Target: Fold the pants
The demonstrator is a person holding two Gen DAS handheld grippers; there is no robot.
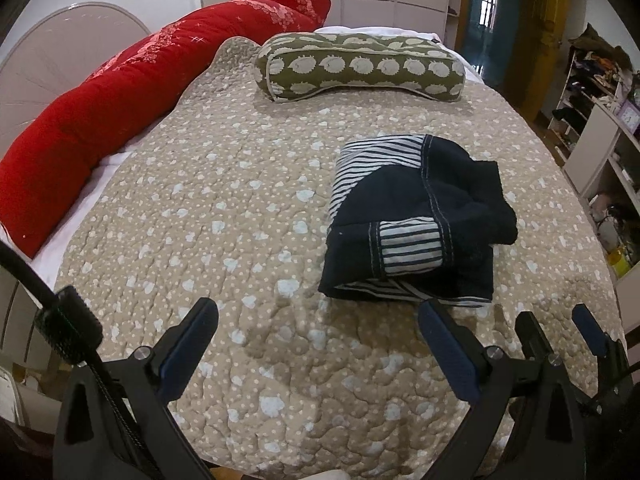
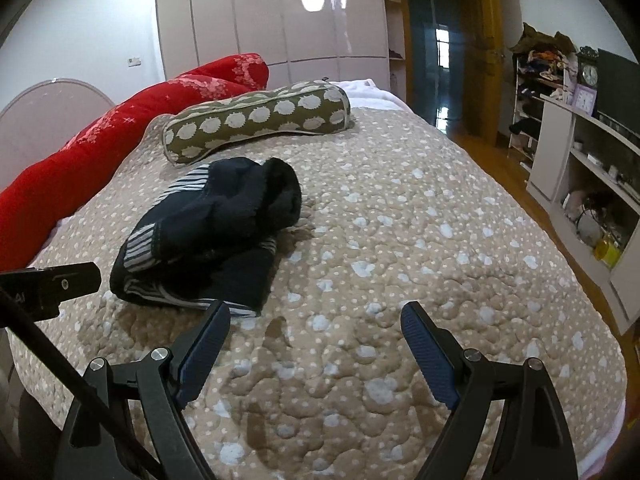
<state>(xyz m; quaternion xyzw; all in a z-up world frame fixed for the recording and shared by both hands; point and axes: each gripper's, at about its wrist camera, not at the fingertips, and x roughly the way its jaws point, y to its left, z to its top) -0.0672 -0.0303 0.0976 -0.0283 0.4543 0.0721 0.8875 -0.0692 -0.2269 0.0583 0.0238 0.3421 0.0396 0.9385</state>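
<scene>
Lighting: soft, even, indoor. Glare: ceiling-light reflections on far wardrobe doors (image 2: 312,2). Edges: fisheye-curved, dark-vignetted corners. Focus: sharp.

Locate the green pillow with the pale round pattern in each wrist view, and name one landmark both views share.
Left wrist view: the green pillow lies top centre, beyond the folded pants.
Right wrist view: the green pillow lies upper left of centre, just behind the pants.
Shared landmark: the long red cushion running along the bed's left side in both views.
</scene>
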